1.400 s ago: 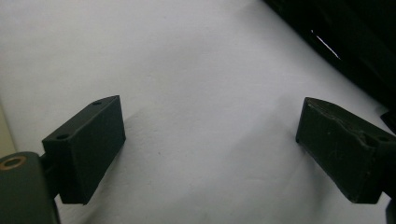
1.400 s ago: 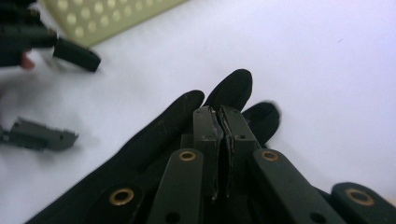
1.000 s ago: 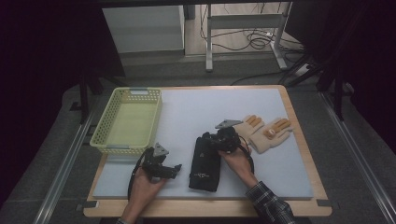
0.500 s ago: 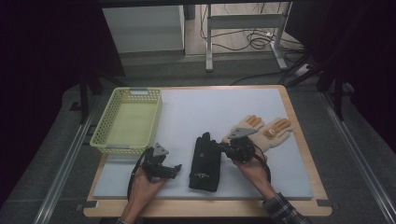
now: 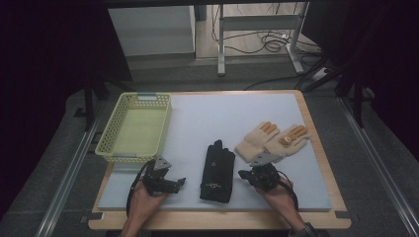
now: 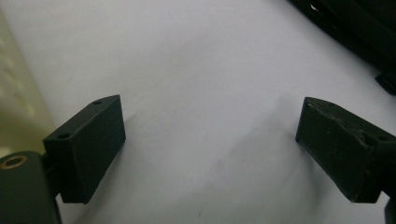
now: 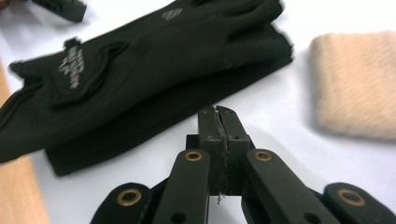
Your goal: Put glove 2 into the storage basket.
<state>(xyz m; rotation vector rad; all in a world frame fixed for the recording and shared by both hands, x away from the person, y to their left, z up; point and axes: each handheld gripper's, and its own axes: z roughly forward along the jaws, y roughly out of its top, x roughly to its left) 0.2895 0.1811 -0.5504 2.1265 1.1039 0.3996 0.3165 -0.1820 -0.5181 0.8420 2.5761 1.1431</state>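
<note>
A stacked pair of black gloves [image 5: 217, 170] lies at the middle front of the white mat [image 5: 222, 113]. A pair of beige gloves [image 5: 272, 140] rests to its right. My right gripper [image 5: 243, 174] sits on the mat just right of the black gloves, below the beige pair. Its jaws have just been closing and are now shut with nothing between them. In the right gripper view the shut tips [image 7: 219, 116] point at the black gloves [image 7: 154, 51], with a beige glove [image 7: 355, 84] to the right. My left gripper [image 5: 182, 181] rests left of the black gloves, open [image 6: 210, 135] and empty.
A yellow plastic basket [image 5: 106, 140] stands empty at the mat's left side, its wall [image 6: 14, 93] close to my left gripper. The wooden table edge [image 5: 217, 219] runs along the front. Cables and metal legs lie on the floor beyond the table.
My right hand has moved off the black gloves to the right and toward the front edge, and its jaws have closed empty. The left hand has stayed put.
</note>
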